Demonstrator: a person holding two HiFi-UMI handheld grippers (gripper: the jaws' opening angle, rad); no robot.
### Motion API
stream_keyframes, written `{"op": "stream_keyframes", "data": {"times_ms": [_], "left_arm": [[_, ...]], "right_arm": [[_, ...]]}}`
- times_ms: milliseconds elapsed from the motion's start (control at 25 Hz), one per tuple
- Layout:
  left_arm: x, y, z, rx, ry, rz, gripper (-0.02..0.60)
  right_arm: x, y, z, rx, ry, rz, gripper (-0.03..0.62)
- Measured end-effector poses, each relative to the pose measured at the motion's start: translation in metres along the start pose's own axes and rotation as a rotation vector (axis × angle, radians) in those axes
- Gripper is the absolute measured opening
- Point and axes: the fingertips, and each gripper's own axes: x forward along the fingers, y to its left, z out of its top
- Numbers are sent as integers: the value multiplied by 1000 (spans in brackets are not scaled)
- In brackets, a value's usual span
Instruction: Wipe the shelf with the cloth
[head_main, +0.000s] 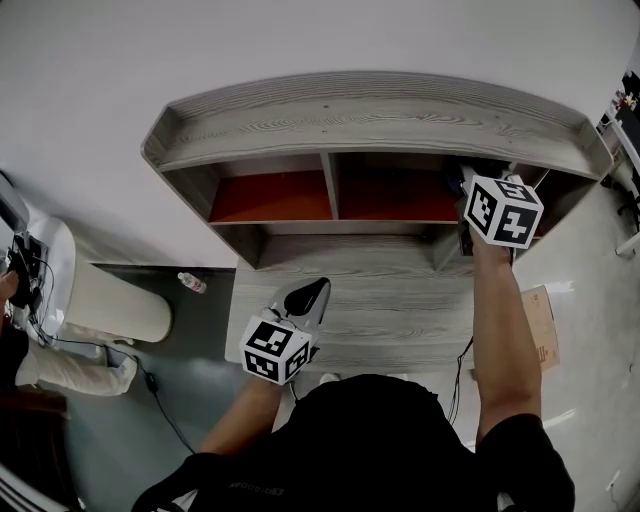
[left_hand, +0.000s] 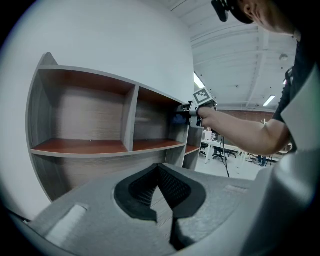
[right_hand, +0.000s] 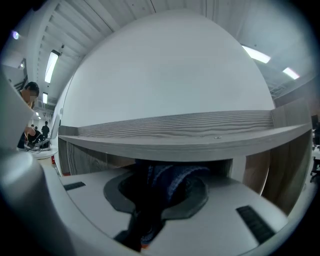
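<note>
A grey wooden shelf unit (head_main: 380, 120) with red-brown inner boards stands against the white wall. My right gripper (head_main: 466, 196) reaches into its upper right compartment, shut on a dark blue cloth (head_main: 455, 181). In the right gripper view the cloth (right_hand: 172, 181) bunches between the jaws, just under the grey top board (right_hand: 175, 142). The left gripper view shows that gripper (left_hand: 189, 114) and the cloth (left_hand: 177, 119) at the right compartment. My left gripper (head_main: 317, 288) hangs over the lower grey ledge (head_main: 400, 320), shut and holding nothing (left_hand: 159, 169). The left compartment (left_hand: 85, 120) is bare.
A small bottle (head_main: 191, 283) lies on the dark floor at the left, beside a white rounded object (head_main: 120, 305) and cables. A cardboard box (head_main: 541, 325) sits at the right of the unit. A vertical divider (head_main: 331, 186) splits the shelf.
</note>
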Motion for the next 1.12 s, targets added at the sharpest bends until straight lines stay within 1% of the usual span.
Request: {"op": "stream_keyframes", "data": {"times_ms": [280,480,800,1120], "left_arm": [[-1,3,-1,-8,-3,9,8],[-2,2,0,-9,-3,8,8],[-7,5,0,-12,-9,21,8],[-18,13,-3,-24,-9,56,8]], "right_arm": [[1,0,-1,4,-3,-7,92],[2,10,-2,2,-2,8,92],[12,49,-1,2,-8,75,92],[25,91,1,-7,-10,146,92]]}}
